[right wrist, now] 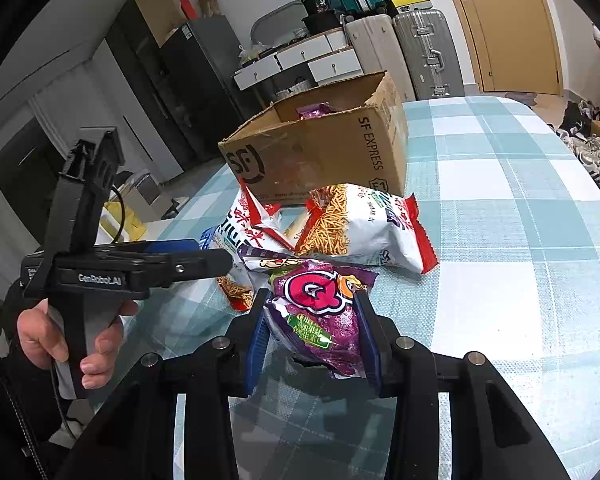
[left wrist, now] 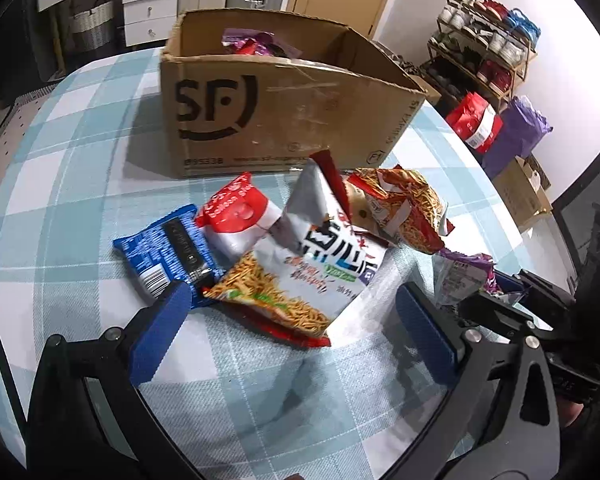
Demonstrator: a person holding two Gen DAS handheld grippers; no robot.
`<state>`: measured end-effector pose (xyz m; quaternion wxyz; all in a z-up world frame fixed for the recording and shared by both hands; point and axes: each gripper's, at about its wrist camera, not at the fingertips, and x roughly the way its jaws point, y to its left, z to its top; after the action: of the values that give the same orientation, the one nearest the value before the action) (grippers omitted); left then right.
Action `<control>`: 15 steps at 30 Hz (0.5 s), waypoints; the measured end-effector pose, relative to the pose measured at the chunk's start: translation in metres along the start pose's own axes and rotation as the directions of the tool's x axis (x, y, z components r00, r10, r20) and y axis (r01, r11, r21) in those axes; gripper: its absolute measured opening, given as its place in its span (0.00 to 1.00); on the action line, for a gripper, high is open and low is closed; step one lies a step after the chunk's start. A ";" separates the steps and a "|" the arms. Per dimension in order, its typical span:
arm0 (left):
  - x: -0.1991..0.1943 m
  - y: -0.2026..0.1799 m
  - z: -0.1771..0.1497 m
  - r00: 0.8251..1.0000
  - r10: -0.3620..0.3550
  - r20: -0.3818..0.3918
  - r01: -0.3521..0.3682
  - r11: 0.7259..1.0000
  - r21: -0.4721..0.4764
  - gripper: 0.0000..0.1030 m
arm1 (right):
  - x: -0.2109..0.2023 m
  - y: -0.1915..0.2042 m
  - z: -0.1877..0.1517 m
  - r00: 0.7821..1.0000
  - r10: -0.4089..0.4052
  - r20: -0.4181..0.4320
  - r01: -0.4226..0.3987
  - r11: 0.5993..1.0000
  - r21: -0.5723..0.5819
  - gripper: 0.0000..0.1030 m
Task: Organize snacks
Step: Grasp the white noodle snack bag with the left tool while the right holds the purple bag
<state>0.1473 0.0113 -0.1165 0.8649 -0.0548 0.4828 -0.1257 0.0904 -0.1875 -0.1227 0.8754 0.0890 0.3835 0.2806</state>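
Note:
A pile of snack packets lies on the checked table (left wrist: 80,140) in front of an open cardboard box (left wrist: 284,100). In the pile are a blue packet (left wrist: 168,252), a red-and-white packet (left wrist: 236,216), a big white noodle-snack bag (left wrist: 312,272) and an orange-red bag (left wrist: 400,208). My left gripper (left wrist: 292,320) stands open, with the near end of the white bag between its blue pads (left wrist: 164,332), untouched. My right gripper (right wrist: 311,300) is shut on a purple packet (right wrist: 320,320), just off the table at the near side of the pile. Another purple packet (right wrist: 314,111) lies inside the box (right wrist: 320,152).
A hand (right wrist: 80,332) holds the left gripper (right wrist: 188,256) to the left of the pile. Beyond the table's right edge stand a shoe rack (left wrist: 484,48) and red and purple bags (left wrist: 476,124). White drawers (right wrist: 300,60) and suitcases (right wrist: 424,52) are behind the box.

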 end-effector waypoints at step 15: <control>0.028 -0.023 0.004 0.992 0.128 0.000 -0.127 0.987 0.095 0.94 | -0.010 -0.007 -0.005 1.000 -0.014 0.013 0.014 1.000 0.022 0.39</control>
<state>0.1610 -0.0188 -0.1319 0.8713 0.0177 0.4815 -0.0931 0.0842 -0.1988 -0.1227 0.8787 0.0976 0.3816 0.2697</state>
